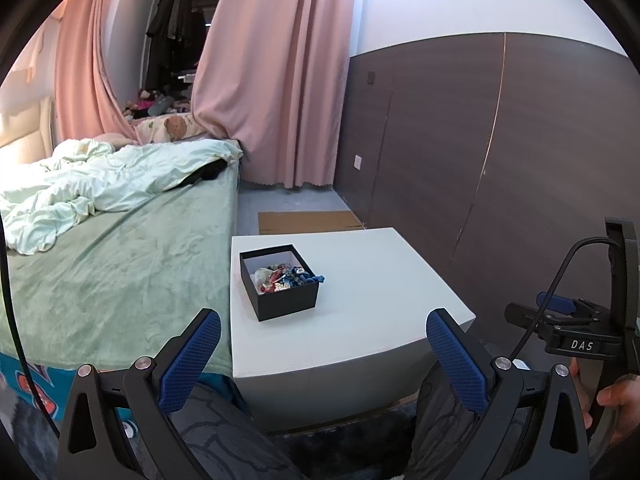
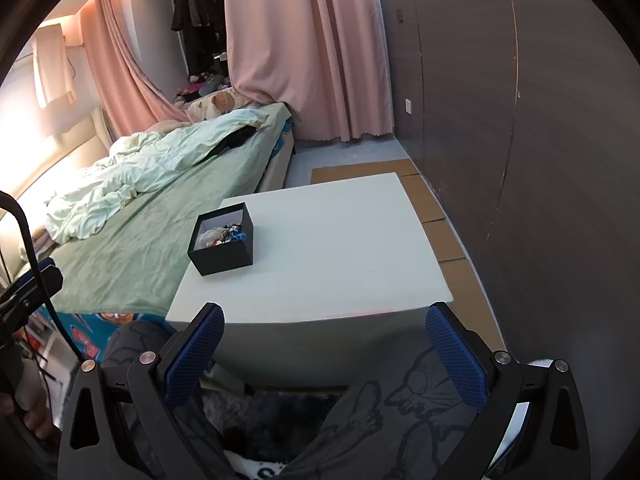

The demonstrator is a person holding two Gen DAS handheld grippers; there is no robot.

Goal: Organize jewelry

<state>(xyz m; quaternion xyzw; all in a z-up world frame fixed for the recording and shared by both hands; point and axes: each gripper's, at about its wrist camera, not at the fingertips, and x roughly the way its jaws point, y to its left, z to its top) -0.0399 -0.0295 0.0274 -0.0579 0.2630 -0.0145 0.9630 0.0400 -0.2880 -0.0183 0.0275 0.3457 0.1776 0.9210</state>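
both claws hang low over the person's knees, short of the near edge of the white table [image 1: 360, 320]; the left gripper [image 1: 324, 356] and the right gripper [image 2: 325, 354] each have the blue pads spread wide and hold nothing. the black box [image 1: 280, 280] of mixed jewelry [image 1: 286, 274] stands further ahead, on the table's left part near the bed [image 1: 120, 272]. it lies almost straight ahead of the left gripper, so that one seems better placed.
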